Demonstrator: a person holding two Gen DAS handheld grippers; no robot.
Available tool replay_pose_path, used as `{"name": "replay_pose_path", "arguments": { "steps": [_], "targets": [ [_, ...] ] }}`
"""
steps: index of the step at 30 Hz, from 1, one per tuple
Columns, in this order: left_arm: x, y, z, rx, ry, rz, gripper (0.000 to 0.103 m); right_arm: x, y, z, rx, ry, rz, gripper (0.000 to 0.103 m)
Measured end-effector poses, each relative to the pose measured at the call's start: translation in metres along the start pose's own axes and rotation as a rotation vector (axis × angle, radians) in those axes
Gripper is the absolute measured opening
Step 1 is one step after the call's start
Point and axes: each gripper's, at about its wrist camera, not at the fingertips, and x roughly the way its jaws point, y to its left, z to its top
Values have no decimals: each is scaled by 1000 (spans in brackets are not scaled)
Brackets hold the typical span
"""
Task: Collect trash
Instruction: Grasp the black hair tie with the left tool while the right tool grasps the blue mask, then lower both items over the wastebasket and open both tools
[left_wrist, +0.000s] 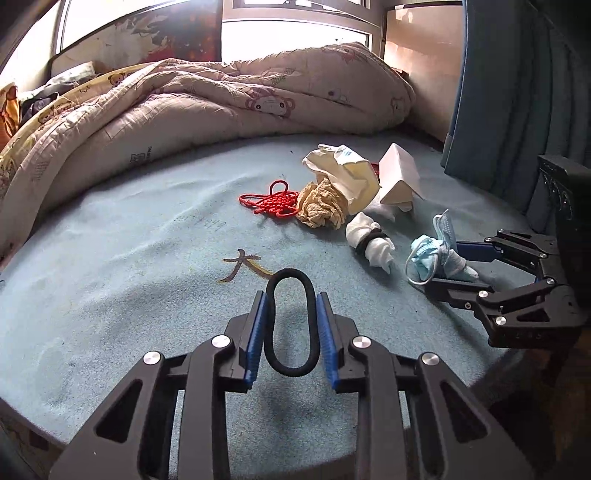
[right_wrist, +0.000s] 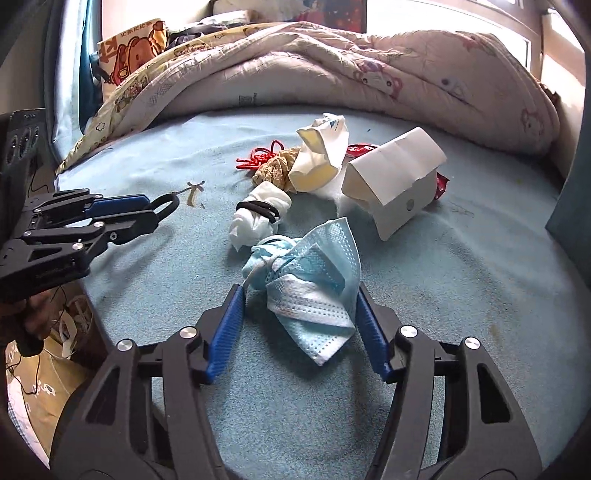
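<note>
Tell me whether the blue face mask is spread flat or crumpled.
Crumpled. The mask is bunched and folded over itself, its ear loop wound around one end, lying on the bed between the right gripper's jaws.

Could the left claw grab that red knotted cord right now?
Probably not yet. The left claw is already shut on a black hair tie, so it is full. The way to the red knotted cord is otherwise bare blue bedsheet.
</note>
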Motion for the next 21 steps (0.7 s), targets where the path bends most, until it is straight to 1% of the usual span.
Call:
{"name": "replay_pose_path", "arguments": {
  "steps": [1, 2, 4, 12, 18, 21],
  "targets": [
    [-1, 0, -1, 0, 1, 1, 26, 1, 0, 0, -2, -7, 5, 53],
    [-1, 0, -2, -1, 2, 2, 26, 0, 1, 0, -5, -10, 6, 45],
    [-4, 0, -4, -6, 1, 0, 26, -1, 6, 1, -35, -14, 15, 34],
    [-27, -5, -12, -8, -12, -1, 26, -19, 9, -4, -10, -35, -11, 28],
    [-52, -17, -20, 10, -25, -10, 26, -63, 14, -10, 2, -100, -9, 27],
    [-64, -28, -27, 23, -27, -16, 26, -84, 21, -17, -7, -117, -8, 27]
  ]
}}
